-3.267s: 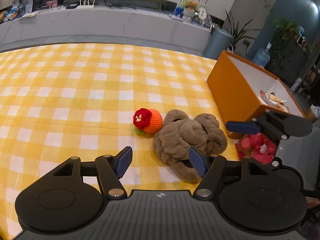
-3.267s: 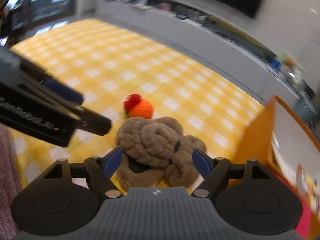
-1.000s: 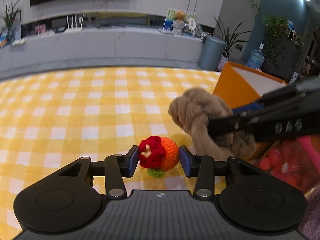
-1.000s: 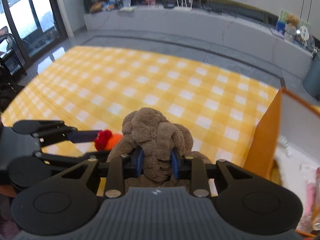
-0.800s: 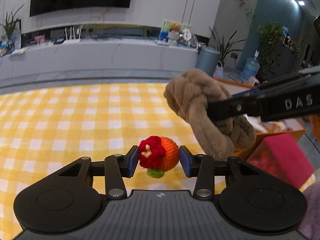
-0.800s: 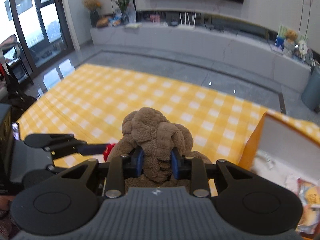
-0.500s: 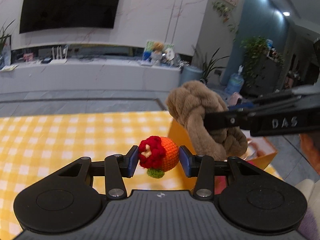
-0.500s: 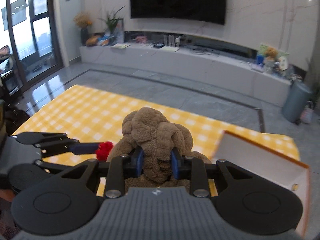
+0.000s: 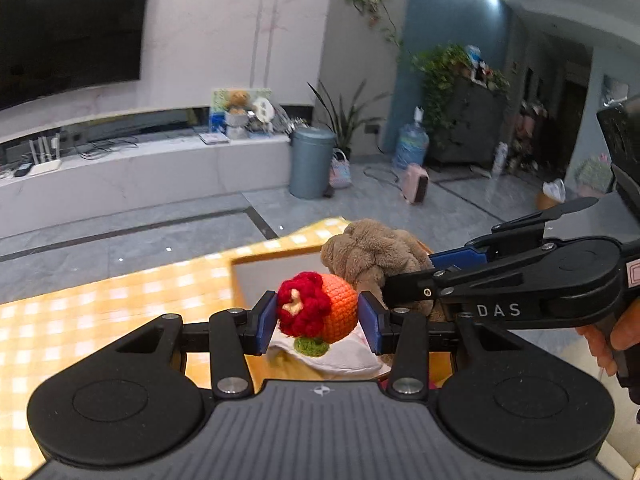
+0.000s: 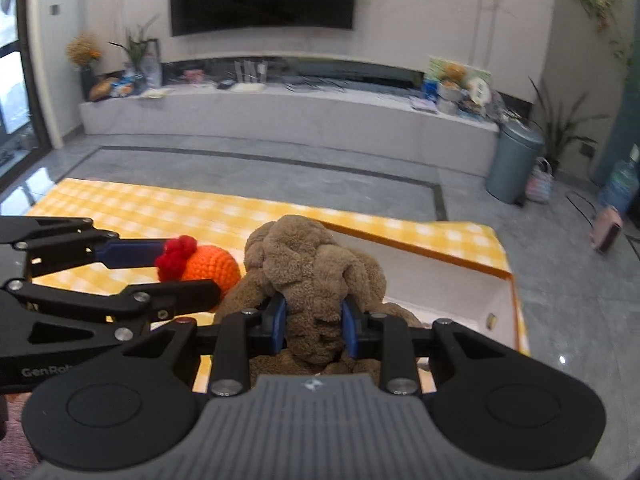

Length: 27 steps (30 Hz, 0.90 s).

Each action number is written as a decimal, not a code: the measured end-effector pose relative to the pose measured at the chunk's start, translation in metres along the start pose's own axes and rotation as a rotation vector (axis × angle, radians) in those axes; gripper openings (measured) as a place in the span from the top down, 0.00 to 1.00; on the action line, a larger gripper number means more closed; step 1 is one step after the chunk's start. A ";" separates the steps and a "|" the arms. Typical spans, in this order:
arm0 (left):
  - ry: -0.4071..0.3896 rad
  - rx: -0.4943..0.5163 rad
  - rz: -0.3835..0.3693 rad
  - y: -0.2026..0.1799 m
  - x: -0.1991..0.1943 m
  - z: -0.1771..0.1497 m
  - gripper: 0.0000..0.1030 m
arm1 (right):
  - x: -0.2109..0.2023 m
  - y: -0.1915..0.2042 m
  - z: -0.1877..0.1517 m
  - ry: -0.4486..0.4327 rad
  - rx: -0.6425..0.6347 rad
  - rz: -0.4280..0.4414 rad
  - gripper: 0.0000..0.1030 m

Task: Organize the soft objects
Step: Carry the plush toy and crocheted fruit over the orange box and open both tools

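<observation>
My left gripper [image 9: 318,316] is shut on a small crocheted orange toy [image 9: 334,312] with a red flower on its face and a green base. My right gripper [image 10: 314,330] is shut on a brown plush toy [image 10: 312,272], which bulges above and below its blue pads. Both toys hang in the air over the open orange box [image 10: 460,268], whose white inside shows behind them. In the left wrist view the brown plush toy [image 9: 372,252] and the right gripper [image 9: 432,268] sit just right of the orange toy. In the right wrist view the orange toy [image 10: 208,266] is at the left.
The box [image 9: 264,258] stands at the far corner of the yellow checked tablecloth [image 10: 160,212]. A white cloth [image 9: 352,354] lies inside the box below the orange toy. A person's hand [image 9: 608,340] holds the right gripper's handle. Beyond the table edge is grey floor.
Both grippers have risen off the table with their toys and moved toward the orange box, now hanging over its opening. The grips have not changed.
</observation>
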State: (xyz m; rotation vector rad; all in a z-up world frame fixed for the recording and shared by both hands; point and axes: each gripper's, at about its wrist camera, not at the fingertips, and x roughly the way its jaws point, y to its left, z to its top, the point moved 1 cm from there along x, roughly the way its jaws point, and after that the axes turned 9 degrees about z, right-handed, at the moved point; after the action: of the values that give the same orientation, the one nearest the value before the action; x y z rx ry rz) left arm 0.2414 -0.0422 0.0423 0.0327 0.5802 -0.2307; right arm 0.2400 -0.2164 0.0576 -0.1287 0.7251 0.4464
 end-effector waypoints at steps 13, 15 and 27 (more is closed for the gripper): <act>0.109 0.058 -0.044 -0.031 0.086 -0.013 0.52 | 0.073 -0.085 -0.015 0.142 0.089 -0.142 0.73; 0.126 0.061 -0.047 -0.031 0.094 -0.018 0.52 | 0.082 -0.091 -0.019 0.160 0.098 -0.145 0.73; 0.193 0.058 -0.034 -0.028 0.116 -0.038 0.51 | 0.117 -0.093 -0.022 0.198 0.070 -0.140 0.71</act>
State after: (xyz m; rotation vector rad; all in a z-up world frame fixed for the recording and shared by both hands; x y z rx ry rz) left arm 0.3081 -0.0901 -0.0520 0.1024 0.7668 -0.2789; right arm 0.3439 -0.2651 -0.0403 -0.1581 0.9194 0.2756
